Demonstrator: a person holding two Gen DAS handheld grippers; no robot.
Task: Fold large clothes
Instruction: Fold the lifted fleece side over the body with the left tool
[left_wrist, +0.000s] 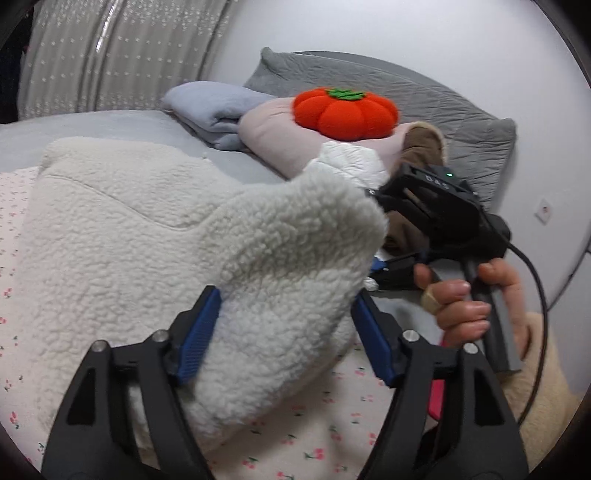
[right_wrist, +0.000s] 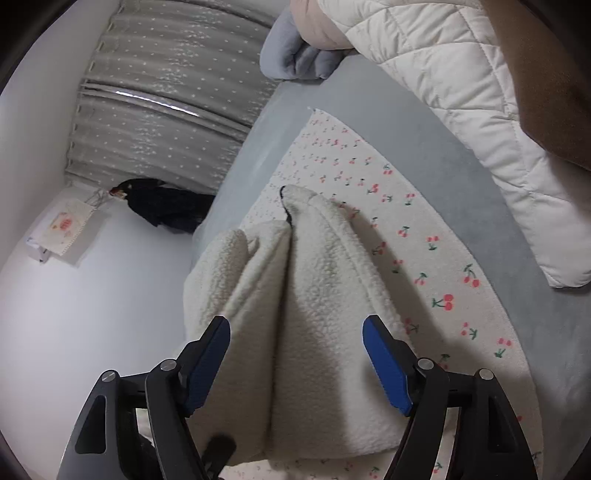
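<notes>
Now I am mid-fold: both my left tongs (left_wrist: 286, 332) and right tongs (right_wrist: 295, 363) stand wide around the fleece jacket (left_wrist: 155, 236); next I should pinch it.

My left claw (left_wrist: 286, 338): jaws spread wide, blue pads (left_wrist: 199, 332) angled outward. My right claw (right_wrist: 295, 363): jaws likewise parted, pads (right_wrist: 386, 363) well apart. My right hand (left_wrist: 476, 306) wraps grey handle, fingers curled, thumb on far side.
</notes>
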